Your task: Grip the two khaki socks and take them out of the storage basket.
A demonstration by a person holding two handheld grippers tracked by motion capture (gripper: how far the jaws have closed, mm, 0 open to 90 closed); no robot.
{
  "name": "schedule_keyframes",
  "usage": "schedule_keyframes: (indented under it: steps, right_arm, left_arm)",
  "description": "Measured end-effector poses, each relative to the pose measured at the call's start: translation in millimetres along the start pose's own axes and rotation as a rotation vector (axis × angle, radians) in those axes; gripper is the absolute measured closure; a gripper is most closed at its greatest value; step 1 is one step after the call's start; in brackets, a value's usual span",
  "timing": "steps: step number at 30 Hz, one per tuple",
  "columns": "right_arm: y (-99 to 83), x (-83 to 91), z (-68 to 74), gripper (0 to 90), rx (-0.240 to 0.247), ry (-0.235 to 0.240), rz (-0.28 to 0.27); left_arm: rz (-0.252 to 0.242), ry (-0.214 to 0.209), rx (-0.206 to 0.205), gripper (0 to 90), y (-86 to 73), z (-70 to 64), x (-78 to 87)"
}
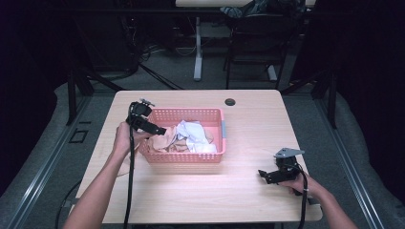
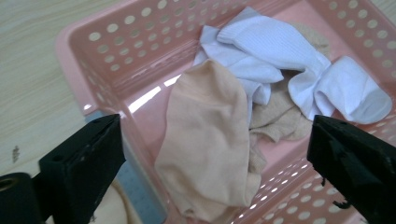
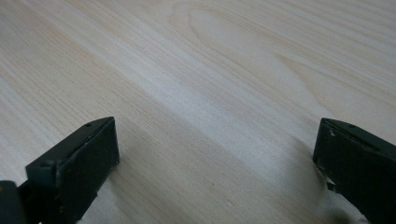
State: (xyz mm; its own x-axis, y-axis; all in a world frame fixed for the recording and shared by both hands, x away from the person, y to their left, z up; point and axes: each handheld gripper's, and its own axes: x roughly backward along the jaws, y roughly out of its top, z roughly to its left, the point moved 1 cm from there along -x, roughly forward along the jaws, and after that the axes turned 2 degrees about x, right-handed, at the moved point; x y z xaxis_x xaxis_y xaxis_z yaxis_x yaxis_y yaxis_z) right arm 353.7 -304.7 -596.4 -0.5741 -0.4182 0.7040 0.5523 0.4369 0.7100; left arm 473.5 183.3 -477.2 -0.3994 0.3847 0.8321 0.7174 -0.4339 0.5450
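A pink perforated basket (image 1: 210, 113) stands mid-table and holds a heap of socks. In the left gripper view a beige sock (image 2: 208, 135) lies draped toward the basket's (image 2: 140, 46) near corner, with white socks (image 2: 280, 51) behind it. My left gripper (image 1: 156, 130) hovers over the basket's left end, open, jaws wide apart above the beige sock (image 1: 165, 142) with nothing between them (image 2: 215, 154). My right gripper (image 1: 265, 174) rests low over bare table at the front right, open and empty (image 3: 215, 154).
The light wooden table (image 1: 239, 191) has a cable hole (image 1: 230, 102) at its back edge. Another piece of beige fabric (image 1: 128, 164) lies on the table left of the basket under the left hand. Desk legs and a chair stand beyond the table.
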Motion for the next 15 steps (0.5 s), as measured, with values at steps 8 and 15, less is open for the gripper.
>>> schedule_keyframes:
  steps: [8,15]
  right_arm:
    - [0.0,0.0,0.0,0.0,0.001,-0.001,0.001]
    - [0.0,0.0,0.0,0.0,-0.001,0.003,-0.002]
  left_arm:
    - [0.074,-0.003,-0.037,17.5,7.5,-14.1,-31.4]
    - [0.14,0.027,-0.035,30.6,10.4,-16.5,-50.5]
